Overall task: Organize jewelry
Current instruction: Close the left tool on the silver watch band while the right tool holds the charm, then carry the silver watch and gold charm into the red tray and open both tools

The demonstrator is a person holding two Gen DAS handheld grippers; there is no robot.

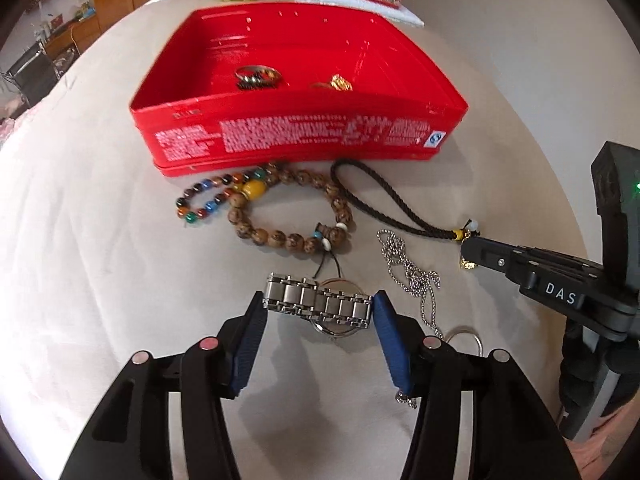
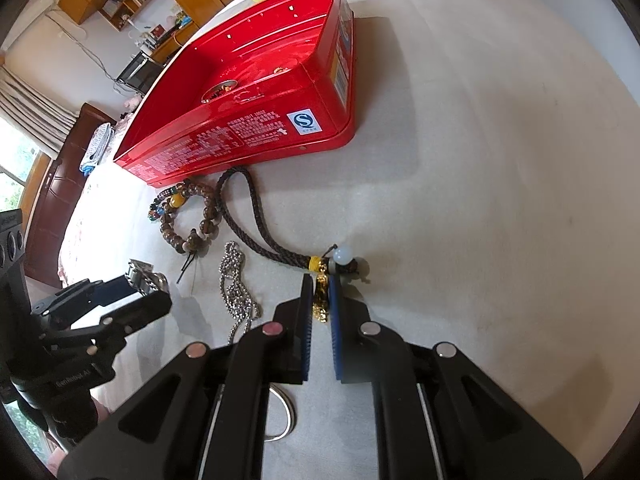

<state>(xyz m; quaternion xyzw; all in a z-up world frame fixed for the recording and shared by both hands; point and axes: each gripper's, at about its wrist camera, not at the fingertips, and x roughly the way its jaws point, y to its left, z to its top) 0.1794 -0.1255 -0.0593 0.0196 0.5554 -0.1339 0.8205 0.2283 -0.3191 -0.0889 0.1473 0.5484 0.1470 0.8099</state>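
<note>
Blue pads (image 1: 250,336) of the left gripper (image 1: 319,312) are squeezing the silver watch (image 1: 320,304) by its band, in front of the red tin (image 1: 300,136). Beside it, the right gripper (image 2: 320,300) is pinching the gold charm (image 2: 320,300) on the brown cord necklace (image 2: 256,220), jaws nearly together. I think both should be lifting slowly and high, so nothing is snagging the ball chain (image 1: 408,268) before dropping into the tin.
</note>
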